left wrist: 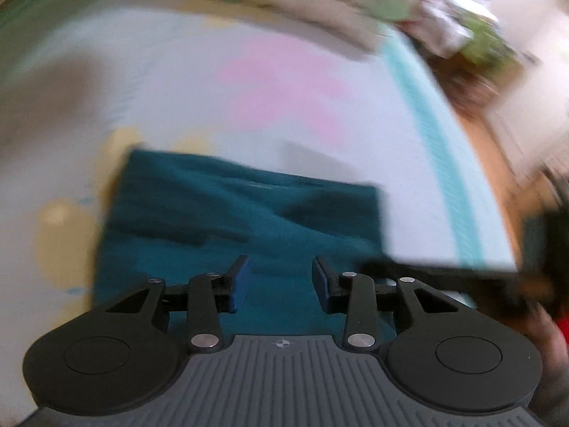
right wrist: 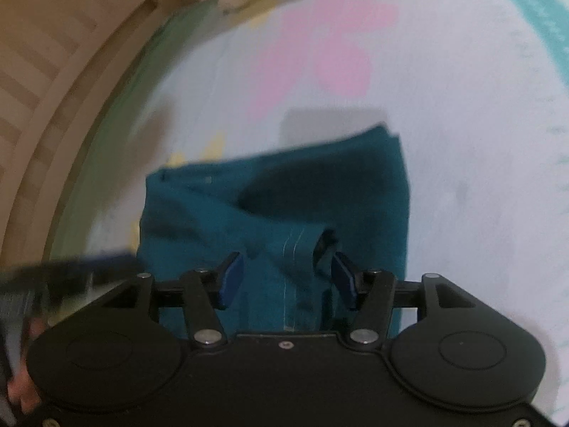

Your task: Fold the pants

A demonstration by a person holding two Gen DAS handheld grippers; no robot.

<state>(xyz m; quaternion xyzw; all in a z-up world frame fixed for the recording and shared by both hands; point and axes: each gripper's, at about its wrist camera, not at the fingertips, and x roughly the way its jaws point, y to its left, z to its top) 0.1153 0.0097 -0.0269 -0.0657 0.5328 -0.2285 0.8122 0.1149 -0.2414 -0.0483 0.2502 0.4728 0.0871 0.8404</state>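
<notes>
Left gripper [left wrist: 279, 286] hangs spread over the near edge of the folded teal cotton pants [left wrist: 242, 220], nothing between its blue pads. The bundle lies flat on the pale quilted bedspread [left wrist: 177, 82], long axis crosswise. Right gripper [right wrist: 287, 281], jaws apart around a raised fold, looks nearer the cloth.

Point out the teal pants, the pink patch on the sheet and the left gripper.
teal pants [left wrist: 213, 213], left wrist view, on the flat folded cloth.
pink patch [right wrist: 327, 49], right wrist view, on its middle.
left gripper [left wrist: 279, 279], left wrist view, midway between its fingertips.
</notes>
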